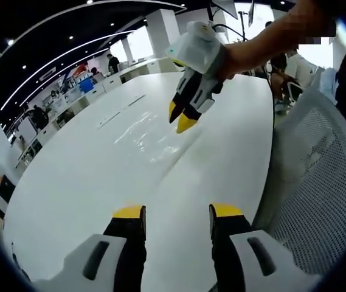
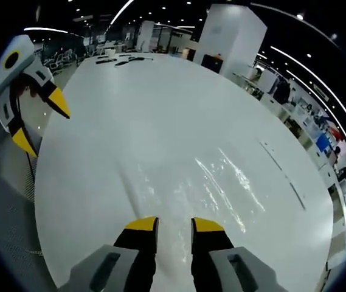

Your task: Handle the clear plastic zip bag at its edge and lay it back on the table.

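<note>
The clear plastic zip bag (image 1: 141, 135) lies flat and glinting on the white table (image 1: 87, 182). In the right gripper view the bag (image 2: 221, 182) spreads ahead and to the right, and its near edge runs in between my jaws. My right gripper (image 2: 174, 225) is open with a narrow gap, low over that edge. A person's hand holds the right gripper (image 1: 180, 118) over the bag's right edge. My left gripper (image 1: 177, 212) is wide open above bare table, short of the bag. The left gripper (image 2: 42, 121) hangs off the table's left side with nothing in it.
A white mesh chair (image 1: 318, 182) stands against the table's right edge, and its mesh (image 2: 2, 207) sits at the left. Dark items (image 2: 124, 59) lie at the table's far end. A white pillar (image 2: 230, 36), desks and people (image 1: 113, 62) lie beyond the table.
</note>
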Tool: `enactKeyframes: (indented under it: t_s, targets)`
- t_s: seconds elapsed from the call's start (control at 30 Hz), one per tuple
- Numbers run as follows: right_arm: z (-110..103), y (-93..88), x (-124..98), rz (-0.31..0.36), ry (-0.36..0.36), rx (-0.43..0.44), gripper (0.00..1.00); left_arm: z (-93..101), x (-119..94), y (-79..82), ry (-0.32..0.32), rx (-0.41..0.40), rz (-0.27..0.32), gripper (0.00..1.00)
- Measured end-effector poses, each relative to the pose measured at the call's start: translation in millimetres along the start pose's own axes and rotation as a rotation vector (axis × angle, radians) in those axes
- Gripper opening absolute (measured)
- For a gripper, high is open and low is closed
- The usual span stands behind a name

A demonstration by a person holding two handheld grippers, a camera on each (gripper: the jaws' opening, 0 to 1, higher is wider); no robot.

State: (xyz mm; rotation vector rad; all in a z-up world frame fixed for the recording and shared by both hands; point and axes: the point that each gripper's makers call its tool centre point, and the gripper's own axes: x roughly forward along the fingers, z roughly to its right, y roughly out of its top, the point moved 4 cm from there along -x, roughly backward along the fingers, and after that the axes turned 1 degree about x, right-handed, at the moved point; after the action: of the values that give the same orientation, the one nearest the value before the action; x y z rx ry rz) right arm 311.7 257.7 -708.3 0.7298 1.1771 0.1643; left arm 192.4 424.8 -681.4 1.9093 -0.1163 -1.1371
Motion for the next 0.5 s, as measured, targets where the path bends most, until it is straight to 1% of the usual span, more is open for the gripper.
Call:
enactKeyframes:
  t_s: [0.3, 0.5]
  targets:
    - [-6.7, 0.3, -2.6, 0.010, 0.012, 0.023, 0.24, 2.7, -2.6, 0.0, -0.002, -0.002, 0.000, 0.39]
    - [-6.9, 0.5, -3.1, 0.022, 0.009, 0.038, 0.28, 2.0, -4.0, -0.1, -0.001, -0.007, 0.000, 0.39]
